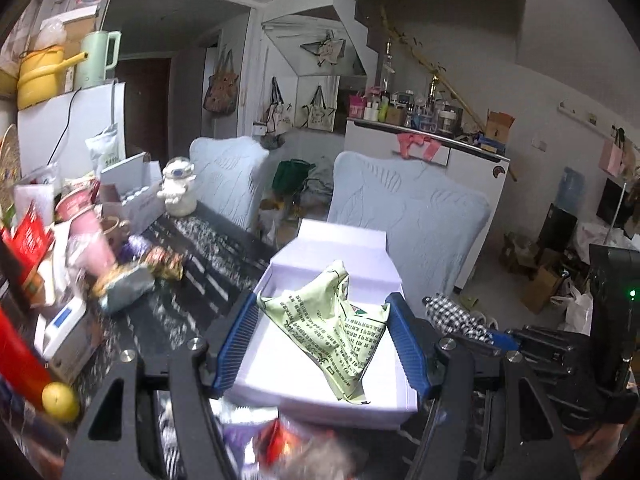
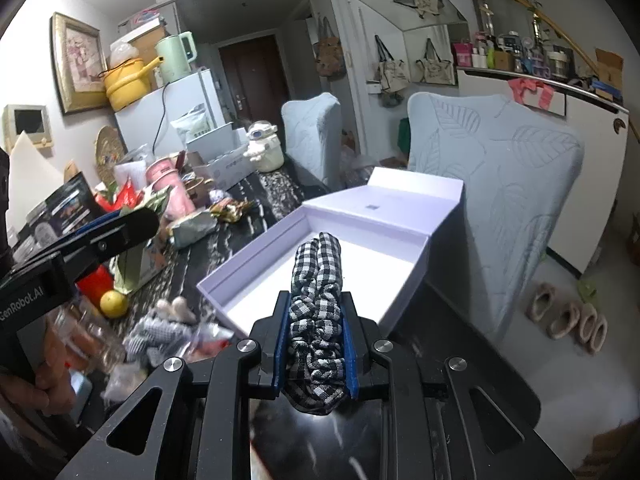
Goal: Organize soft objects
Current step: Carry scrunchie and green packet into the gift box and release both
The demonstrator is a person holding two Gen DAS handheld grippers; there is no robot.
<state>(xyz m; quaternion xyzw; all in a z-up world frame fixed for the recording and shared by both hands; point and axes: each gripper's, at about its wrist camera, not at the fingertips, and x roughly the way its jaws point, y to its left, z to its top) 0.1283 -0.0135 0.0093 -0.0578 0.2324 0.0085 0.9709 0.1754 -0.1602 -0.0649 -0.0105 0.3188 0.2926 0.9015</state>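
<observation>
An open white box (image 1: pixel 340 404) with its lid tipped back sits on the dark marble table; it also shows in the right wrist view (image 2: pixel 256 256). A pale green printed cloth (image 1: pixel 336 320) lies crumpled in the box between the blue pads of my left gripper (image 1: pixel 322 312), whose jaws stand wide apart. My right gripper (image 2: pixel 315 308) is shut on a black-and-white checked scrunchie (image 2: pixel 318 280) and holds it over the box's near edge. That scrunchie (image 1: pixel 456 316) and the right gripper also show at the right of the left wrist view.
Clutter fills the table's left side: a lemon (image 2: pixel 113 303), a red pack (image 1: pixel 24 240), a pink cup (image 1: pixel 94 240), wrapped snacks (image 2: pixel 192 224), a checked cloth (image 2: pixel 154 334) and a white astronaut figure (image 2: pixel 262 148). Two covered chairs (image 2: pixel 500 184) stand behind the table. Slippers (image 2: pixel 568 318) lie on the floor.
</observation>
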